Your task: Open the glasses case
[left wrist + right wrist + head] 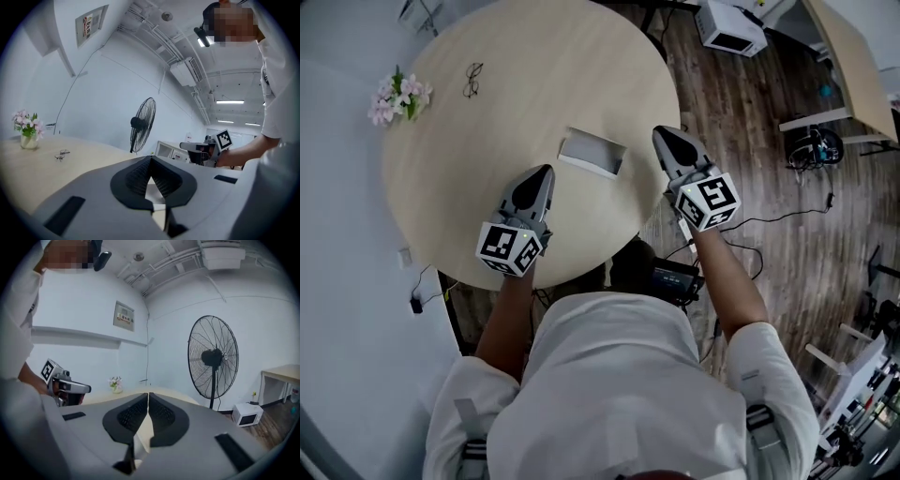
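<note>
The glasses case (pixel 592 154), a pale grey oblong, lies closed on the round wooden table (pixel 487 141) near its front right edge. My left gripper (pixel 547 170) hovers to the case's lower left, apart from it, jaws shut with nothing between them (pixel 150 159). My right gripper (pixel 660 132) hangs just right of the case by the table's edge, also shut and empty (pixel 148 393). Both grippers point nearly level, so the case is hidden under the jaws in both gripper views. Each gripper view shows the other gripper to its side.
A pair of glasses (pixel 472 80) and a small vase of pink flowers (pixel 398 97) sit at the table's far left. A standing fan (pixel 213 357) and a white box (pixel 729 26) are on the wooden floor beyond. Cables and equipment lie at the right.
</note>
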Demonstrator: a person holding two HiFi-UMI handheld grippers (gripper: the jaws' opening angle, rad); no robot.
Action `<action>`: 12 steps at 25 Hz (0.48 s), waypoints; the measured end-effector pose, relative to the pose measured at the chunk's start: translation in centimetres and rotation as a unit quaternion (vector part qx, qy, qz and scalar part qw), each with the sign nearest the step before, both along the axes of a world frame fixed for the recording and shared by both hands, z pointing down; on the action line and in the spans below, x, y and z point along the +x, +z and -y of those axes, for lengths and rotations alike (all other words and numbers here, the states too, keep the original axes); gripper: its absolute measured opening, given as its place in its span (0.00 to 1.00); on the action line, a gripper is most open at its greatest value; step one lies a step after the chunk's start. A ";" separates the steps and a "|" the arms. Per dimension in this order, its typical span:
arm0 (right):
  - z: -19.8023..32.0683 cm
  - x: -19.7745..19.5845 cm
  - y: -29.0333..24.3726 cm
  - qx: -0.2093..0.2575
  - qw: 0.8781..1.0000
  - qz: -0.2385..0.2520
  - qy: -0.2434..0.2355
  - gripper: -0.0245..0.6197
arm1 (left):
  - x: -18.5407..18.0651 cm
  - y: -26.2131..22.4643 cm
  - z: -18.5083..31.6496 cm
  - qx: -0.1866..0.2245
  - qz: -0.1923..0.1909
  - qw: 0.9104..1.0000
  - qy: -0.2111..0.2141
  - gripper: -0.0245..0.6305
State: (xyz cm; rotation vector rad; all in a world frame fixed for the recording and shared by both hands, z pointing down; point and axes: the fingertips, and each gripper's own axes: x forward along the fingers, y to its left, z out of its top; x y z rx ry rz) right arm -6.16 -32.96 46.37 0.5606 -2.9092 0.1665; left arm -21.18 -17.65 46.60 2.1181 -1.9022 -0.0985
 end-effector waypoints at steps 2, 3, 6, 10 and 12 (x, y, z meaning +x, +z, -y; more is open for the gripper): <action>-1.1 0.4 -2.8 0.008 1.000 0.025 0.005 0.08 | -0.8 -1.6 -0.7 0.011 0.002 1.000 -0.008 0.06; -1.6 0.7 -4.1 0.011 0.999 0.034 0.007 0.08 | -1.2 -2.3 -1.0 0.016 0.002 1.000 -0.011 0.06; -2.9 2.1 -7.2 0.018 0.998 0.059 0.012 0.08 | -1.4 -4.1 -1.8 0.022 0.004 1.000 -0.012 0.06; -4.7 5.0 -11.0 0.027 0.995 0.091 0.022 0.08 | -0.1 -6.8 -2.9 0.033 0.019 0.999 0.001 0.06; -5.5 6.1 -12.4 0.042 0.994 0.100 0.023 0.08 | 0.4 -7.9 -3.3 0.040 0.028 0.999 0.007 0.06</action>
